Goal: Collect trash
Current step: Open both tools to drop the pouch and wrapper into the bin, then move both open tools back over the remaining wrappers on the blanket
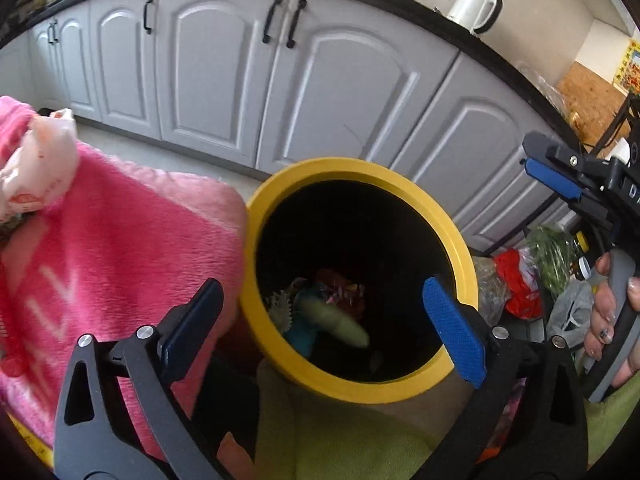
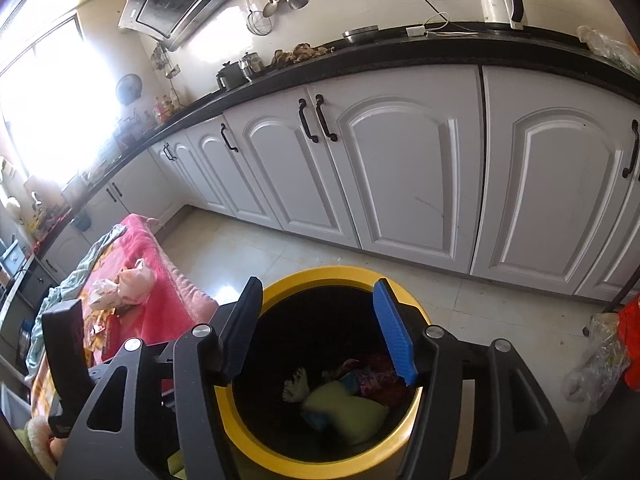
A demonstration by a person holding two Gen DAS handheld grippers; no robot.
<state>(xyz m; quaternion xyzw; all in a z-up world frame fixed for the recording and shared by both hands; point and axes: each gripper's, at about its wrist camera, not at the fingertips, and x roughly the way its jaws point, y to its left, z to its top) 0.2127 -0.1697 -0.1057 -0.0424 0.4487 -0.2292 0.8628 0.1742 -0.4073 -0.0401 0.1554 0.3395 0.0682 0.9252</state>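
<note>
Closest in, the left gripper shows its black frame and blue-padded fingers spread wide with nothing between them, poised over the mouth of the round bin with the thick yellow rim and black inside. The right gripper hangs over the same bin from a slightly different angle, its jaws also parted and empty; in the left view it appears at three o'clock, gripped by a hand with painted nails. Both tools sitting empty above the opening suggests to me that a drop has been made and neither has gone for the next piece. Down in the bin lies the collected trash: a pale yellow-green sponge-like lump, a small white frilly scrap at its nine o'clock side, and crumpled colourful wrappers toward twelve. What looks left to gather sits at nine o'clock of the bin, on the fuzzy pink blanket draped over a low surface: a crumpled pinkish-white plastic bag, with smaller scraps beside it that I cannot make out. The bin stands tight against that blanket, which keeps each carry short. At three o'clock on the floor are a red bag and clear bags of greens; whether they count as trash I cannot tell. White arched cabinet doors close off the far side.
</note>
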